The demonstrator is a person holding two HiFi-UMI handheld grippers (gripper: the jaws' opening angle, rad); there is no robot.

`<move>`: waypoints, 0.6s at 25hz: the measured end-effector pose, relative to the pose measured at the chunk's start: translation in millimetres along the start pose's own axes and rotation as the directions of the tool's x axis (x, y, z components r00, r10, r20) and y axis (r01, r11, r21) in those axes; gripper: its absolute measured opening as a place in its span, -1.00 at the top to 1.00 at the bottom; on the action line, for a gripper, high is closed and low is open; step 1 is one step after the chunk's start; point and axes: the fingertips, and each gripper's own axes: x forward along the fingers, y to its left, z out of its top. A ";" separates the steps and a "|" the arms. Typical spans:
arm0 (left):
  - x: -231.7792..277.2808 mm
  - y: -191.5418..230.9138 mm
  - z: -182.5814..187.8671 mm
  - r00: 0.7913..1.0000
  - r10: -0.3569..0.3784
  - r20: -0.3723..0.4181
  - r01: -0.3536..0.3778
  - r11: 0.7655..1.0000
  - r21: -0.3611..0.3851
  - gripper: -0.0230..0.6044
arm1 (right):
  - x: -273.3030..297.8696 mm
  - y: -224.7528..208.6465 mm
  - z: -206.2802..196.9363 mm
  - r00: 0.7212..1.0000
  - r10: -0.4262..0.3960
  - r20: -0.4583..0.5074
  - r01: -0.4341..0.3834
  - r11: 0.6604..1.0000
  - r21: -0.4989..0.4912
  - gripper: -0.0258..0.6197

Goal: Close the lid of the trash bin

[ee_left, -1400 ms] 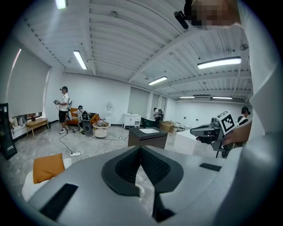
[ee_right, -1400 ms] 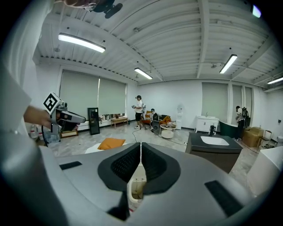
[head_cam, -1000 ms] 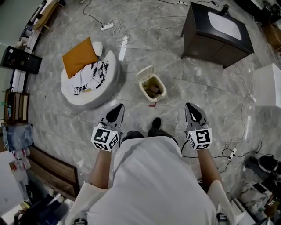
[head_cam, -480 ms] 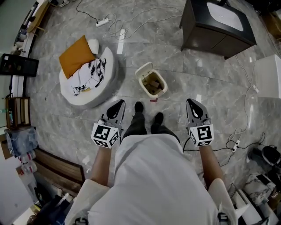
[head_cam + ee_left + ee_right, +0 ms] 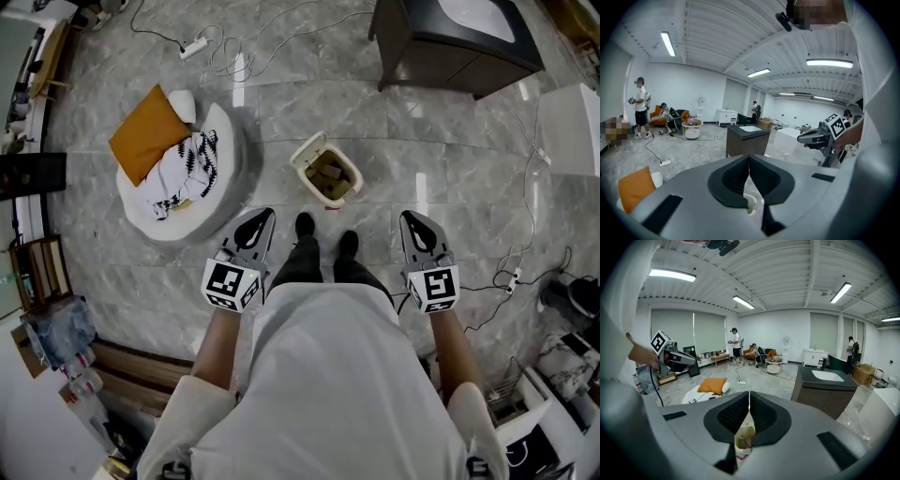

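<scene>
The small cream trash bin point(image 5: 327, 175) stands on the grey marble floor just ahead of the person's shoes point(image 5: 324, 228). Its lid point(image 5: 308, 150) is tipped up at the far left side, and brown rubbish shows inside. My left gripper point(image 5: 260, 217) is held left of and nearer than the bin, jaws shut and empty. My right gripper point(image 5: 414, 218) is to the bin's right, also shut with nothing held. In the left gripper view the bin's rim point(image 5: 749, 205) peeks below the closed jaws. In the right gripper view the bin point(image 5: 744, 437) shows under the closed jaws.
A dark cabinet with a white sink point(image 5: 450, 37) stands beyond the bin at right. A round white cushion with an orange pillow point(image 5: 173, 169) lies to the left. Cables and a power strip point(image 5: 194, 46) trail on the far floor. A white box point(image 5: 570, 127) sits at right.
The person has stepped forward, so the bin now lies closer to the shoes. Both grippers advanced with the body and stayed shut.
</scene>
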 end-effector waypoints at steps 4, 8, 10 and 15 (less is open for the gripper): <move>19.6 21.8 -2.0 0.998 -0.059 -0.030 0.060 0.998 0.018 0.87 | 17.4 5.0 3.0 0.999 -0.019 -0.026 0.019 1.000 0.015 0.83; 40.3 35.4 -11.2 0.990 -0.127 -0.065 0.129 0.991 0.027 0.87 | 33.2 10.0 -2.3 0.997 -0.035 -0.063 0.037 0.999 0.029 0.83; 52.3 41.8 -20.2 0.984 -0.159 -0.086 0.162 0.986 0.028 0.87 | 42.3 11.8 -7.2 0.996 -0.045 -0.079 0.048 0.998 0.035 0.83; 83.5 55.9 -46.5 0.963 -0.225 -0.150 0.230 0.973 0.020 0.87 | 58.7 16.9 -23.5 0.989 -0.063 -0.130 0.070 0.996 0.051 0.83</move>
